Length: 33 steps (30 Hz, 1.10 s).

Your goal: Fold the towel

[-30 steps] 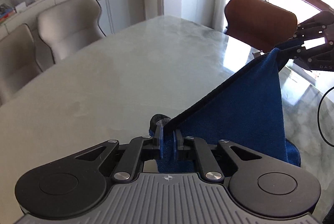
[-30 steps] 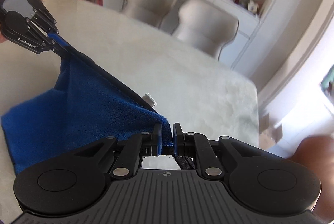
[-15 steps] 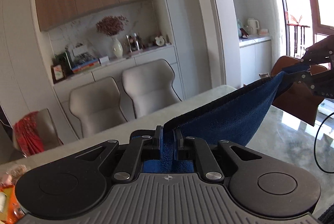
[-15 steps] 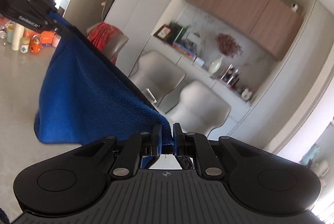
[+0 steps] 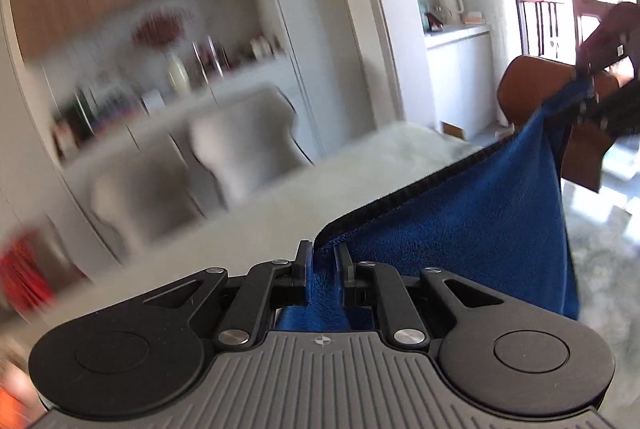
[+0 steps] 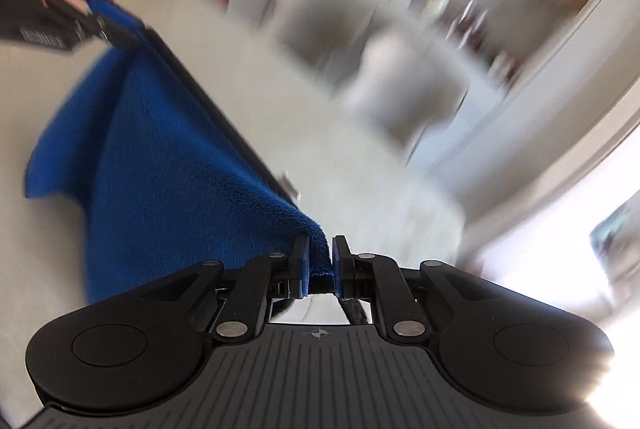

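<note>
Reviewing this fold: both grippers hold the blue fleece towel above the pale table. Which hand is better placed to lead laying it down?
Neither clearly. The left gripper, its jaws opening, and the right gripper each pinch one corner of the blue fleece towel, its black-trimmed edge stretched between them over the pale table. Probably both should lower it together.

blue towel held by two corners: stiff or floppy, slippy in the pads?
Likely floppy: the blue towel sags below its taut dark edge. Probably light: narrow pinches carry it. Plush pile may creep as the left gripper opens, cloth between its jaws; right gripper pinches its corner.

blue plush cloth towel (image 5: 472,229): fuzzy, matt, black-stitched hem | black plastic hand-held gripper (image 5: 324,269): matt, ribbed, metal rivets | pale marble-look table (image 5: 600,229): glossy
</note>
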Tool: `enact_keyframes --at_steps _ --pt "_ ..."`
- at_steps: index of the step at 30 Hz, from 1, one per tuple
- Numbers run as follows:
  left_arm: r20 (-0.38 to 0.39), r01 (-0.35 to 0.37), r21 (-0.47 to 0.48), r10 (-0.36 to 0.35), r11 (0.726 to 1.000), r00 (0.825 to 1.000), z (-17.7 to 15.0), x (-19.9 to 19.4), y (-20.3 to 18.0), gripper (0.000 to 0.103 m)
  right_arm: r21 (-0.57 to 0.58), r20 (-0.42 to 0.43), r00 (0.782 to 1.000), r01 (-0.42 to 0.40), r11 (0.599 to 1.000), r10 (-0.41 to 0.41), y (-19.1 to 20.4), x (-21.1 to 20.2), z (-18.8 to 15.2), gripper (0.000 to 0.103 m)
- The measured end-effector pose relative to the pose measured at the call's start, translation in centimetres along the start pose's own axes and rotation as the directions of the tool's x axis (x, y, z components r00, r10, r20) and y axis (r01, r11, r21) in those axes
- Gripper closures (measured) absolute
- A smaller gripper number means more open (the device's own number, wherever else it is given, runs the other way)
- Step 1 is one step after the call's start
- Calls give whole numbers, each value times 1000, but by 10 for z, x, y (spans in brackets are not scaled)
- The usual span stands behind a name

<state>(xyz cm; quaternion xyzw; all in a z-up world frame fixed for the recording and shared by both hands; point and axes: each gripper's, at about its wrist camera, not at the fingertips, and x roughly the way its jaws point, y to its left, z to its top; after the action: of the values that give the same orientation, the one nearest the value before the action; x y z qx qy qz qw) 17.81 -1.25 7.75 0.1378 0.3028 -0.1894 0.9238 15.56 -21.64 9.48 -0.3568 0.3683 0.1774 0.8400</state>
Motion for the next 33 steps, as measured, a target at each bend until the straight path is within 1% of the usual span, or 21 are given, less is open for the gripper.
enact_keyframes --at_steps 1,3,5,6,8,10,11,12,13,14,17,20,24,25,29,30,31,32,33 --pt "-24 9 -28 -10 1000 1000 -4 19 3 90 -9 -47 999 -1 1000 1 -3 23 -2 92" --pt "-48 11 -40 -13 999 999 -8 47 15 89 -26 -106 994 5 1000 -7 -7 58 -6 92" --pt "-78 -7 -24 5 1000 997 -11 69 27 85 -27 -136 991 -4 1000 1 -11 81 -5 92" --pt "-98 -5 -17 3 1000 995 -12 77 33 80 -25 -145 989 -10 1000 6 -13 89 -4 92" --pt "-162 38 -65 -48 997 986 -19 97 48 78 -17 -155 988 -23 1000 20 -12 102 -3 92" --pt "-199 73 -123 -96 990 975 -26 111 59 75 -12 -161 986 -33 999 31 -12 114 -4 91" --pt "-215 89 -148 -120 985 969 -30 121 64 74 -9 -165 986 -37 999 35 -11 117 -5 91" --pt "-228 104 -161 -139 982 964 -33 129 67 68 -8 -169 985 -40 999 38 -11 120 -6 91" --pt "-254 127 -164 -166 978 953 -34 140 67 66 -4 -171 985 -42 999 40 -12 122 -9 91" --pt "-277 146 -160 -187 976 943 -36 148 67 65 0 -172 984 -43 999 42 -13 122 -14 91" --pt "-313 190 -133 -223 973 923 -35 163 60 65 12 -169 985 -43 999 44 -12 122 -18 91" --pt "-344 203 -119 -232 972 910 -38 175 51 65 26 -166 985 -39 999 43 -12 119 -21 91" --pt "-381 188 -113 -218 976 899 -50 183 45 65 41 -164 985 -38 998 44 -12 117 -23 91" --pt "-385 186 -111 -214 976 898 -52 186 44 64 45 -164 985 -39 998 46 -12 116 -24 91" --pt "-379 177 -90 -198 980 904 -53 189 41 62 66 -162 986 -37 997 47 -13 115 -29 91" --pt "-382 171 -86 -191 982 904 -52 190 40 63 73 -157 986 -36 997 48 -13 115 -30 91" --pt "-383 165 -81 -183 983 905 -53 190 38 67 80 -151 987 -36 996 48 -13 114 -31 91" --pt "-383 164 -81 -182 983 905 -53 190 36 74 90 -142 989 -35 995 47 -13 112 -32 91" --pt "-385 171 -88 -192 981 903 -54 189 34 98 101 -130 990 -33 994 47 -12 109 -33 91"
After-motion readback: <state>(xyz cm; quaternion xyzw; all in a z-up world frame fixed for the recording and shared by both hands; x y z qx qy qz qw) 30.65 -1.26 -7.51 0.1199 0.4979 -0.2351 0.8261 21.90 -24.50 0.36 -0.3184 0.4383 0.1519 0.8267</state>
